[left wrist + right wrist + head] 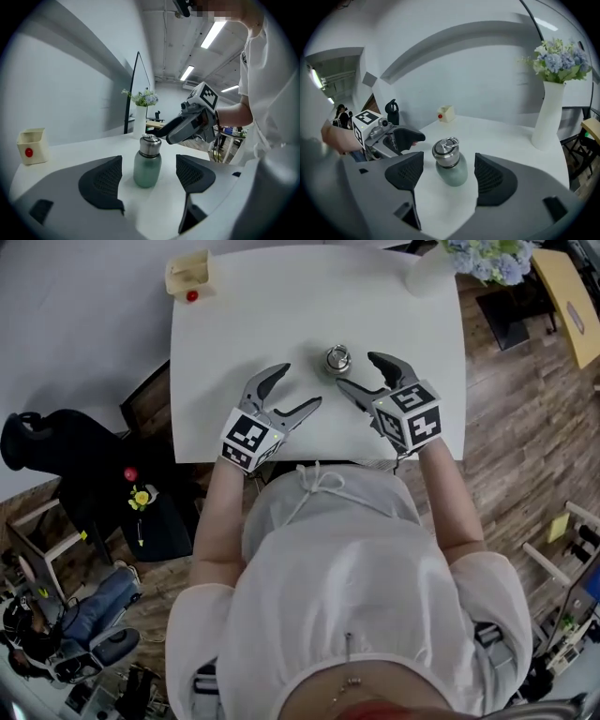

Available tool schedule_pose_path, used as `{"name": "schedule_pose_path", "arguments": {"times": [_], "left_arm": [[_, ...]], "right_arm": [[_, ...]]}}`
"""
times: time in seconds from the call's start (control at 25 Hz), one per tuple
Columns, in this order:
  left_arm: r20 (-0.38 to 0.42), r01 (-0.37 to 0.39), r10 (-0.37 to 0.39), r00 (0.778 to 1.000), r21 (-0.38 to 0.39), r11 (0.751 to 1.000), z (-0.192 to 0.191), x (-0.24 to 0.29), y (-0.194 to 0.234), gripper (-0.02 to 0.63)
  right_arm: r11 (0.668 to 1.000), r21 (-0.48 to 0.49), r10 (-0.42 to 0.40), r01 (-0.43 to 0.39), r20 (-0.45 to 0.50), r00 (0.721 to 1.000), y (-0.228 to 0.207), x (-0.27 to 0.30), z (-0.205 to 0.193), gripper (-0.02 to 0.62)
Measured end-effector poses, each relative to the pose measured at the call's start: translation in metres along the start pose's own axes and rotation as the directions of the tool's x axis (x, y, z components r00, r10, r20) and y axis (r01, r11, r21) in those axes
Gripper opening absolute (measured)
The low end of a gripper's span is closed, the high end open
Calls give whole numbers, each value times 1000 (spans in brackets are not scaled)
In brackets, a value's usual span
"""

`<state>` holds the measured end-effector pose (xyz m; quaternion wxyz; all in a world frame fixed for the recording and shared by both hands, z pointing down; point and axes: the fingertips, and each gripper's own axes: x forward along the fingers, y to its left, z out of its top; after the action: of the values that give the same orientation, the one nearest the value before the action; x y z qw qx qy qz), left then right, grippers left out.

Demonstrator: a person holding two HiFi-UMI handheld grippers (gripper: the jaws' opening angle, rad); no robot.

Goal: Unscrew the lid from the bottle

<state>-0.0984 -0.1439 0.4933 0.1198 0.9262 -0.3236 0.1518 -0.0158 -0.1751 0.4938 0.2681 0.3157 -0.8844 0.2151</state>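
A small green bottle (337,360) with a steel lid (446,152) and a ring on top stands upright on the white table (281,315). My left gripper (298,388) is open just left of the bottle and short of it. In the left gripper view the bottle (147,164) shows between the pads (105,180), and neither pad touches it. My right gripper (358,371) is open close on the bottle's right. Seen from the right gripper view, the bottle (452,171) stands in the gap between the pads (492,176), with space on both sides.
A cream box with a red dot (190,277) sits at the table's far left corner. A white vase of flowers (427,273) stands at the far right. The table's near edge (309,461) is against the person's body. A black chair (56,456) is at left.
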Motion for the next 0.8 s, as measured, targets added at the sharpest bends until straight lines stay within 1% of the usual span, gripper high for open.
{"name": "schedule_pose_path", "arguments": {"times": [0.16, 0.36, 0.44, 0.64, 0.8], "left_arm": [[-35, 93, -92, 995, 28, 995, -6, 31, 3, 357], [-53, 185, -183, 982, 50, 981, -9, 62, 2, 357], [-56, 207, -204, 977, 58, 977, -10, 70, 1, 357], [-55, 237, -234, 971, 62, 969, -17, 81, -3, 356], [-12, 242, -242, 970, 61, 968, -16, 87, 1, 347]], "right_arm": [[998, -11, 65, -66, -85, 994, 1, 13, 0, 344], [992, -18, 120, -124, -152, 981, 5, 25, 0, 332], [990, -22, 130, -136, -170, 977, 8, 30, 0, 323], [993, -38, 105, -115, -199, 974, 9, 35, 1, 255], [991, -51, 112, -126, -222, 969, 10, 36, 2, 242]]}}
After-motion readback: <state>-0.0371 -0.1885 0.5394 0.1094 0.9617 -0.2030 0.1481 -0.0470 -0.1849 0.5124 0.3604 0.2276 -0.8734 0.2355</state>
